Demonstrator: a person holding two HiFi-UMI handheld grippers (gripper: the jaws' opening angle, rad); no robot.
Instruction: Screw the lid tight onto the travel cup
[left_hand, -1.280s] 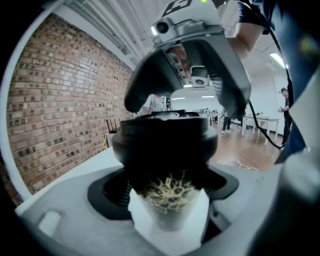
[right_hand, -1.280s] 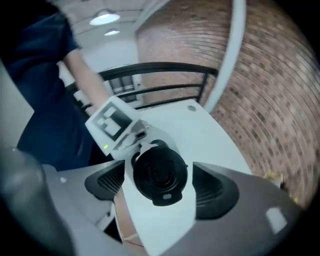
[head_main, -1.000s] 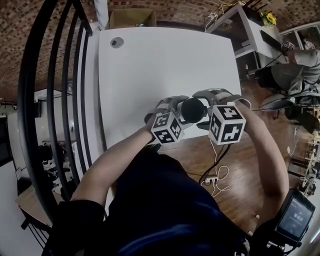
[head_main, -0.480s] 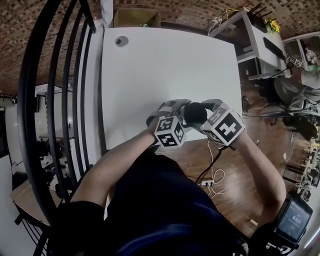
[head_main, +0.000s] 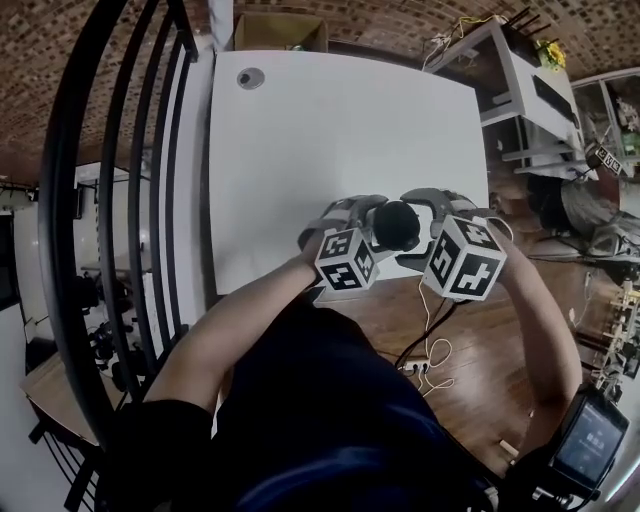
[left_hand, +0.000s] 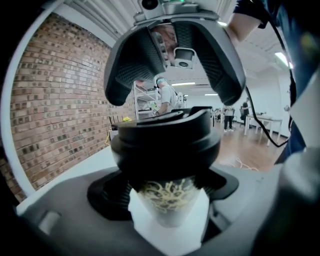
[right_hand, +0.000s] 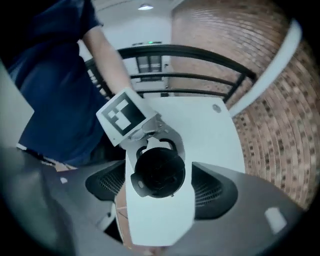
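The travel cup (left_hand: 170, 200) has a white body with a gold pattern and a black lid (head_main: 397, 225). It stands upright over the front edge of the white table (head_main: 330, 130). My left gripper (head_main: 372, 222) comes in from the side, shut on the cup just under the lid. My right gripper (head_main: 415, 228) points straight down over the lid (right_hand: 157, 172). Its pads (right_hand: 212, 187) stand apart from the lid on both sides, and its jaws have just been opening with the lid between them. In the left gripper view the right gripper (left_hand: 175, 55) hangs above the lid (left_hand: 165, 142).
A black railing (head_main: 110, 200) runs along the table's left side. A round grommet (head_main: 250, 77) sits at the far left corner, a cardboard box (head_main: 280, 30) behind it. Cables (head_main: 430, 350) lie on the wooden floor by the table's front edge.
The right gripper's marker cube rolled to one side over the lid half a second ago and has rolled back. The left gripper and the cup have kept their place.
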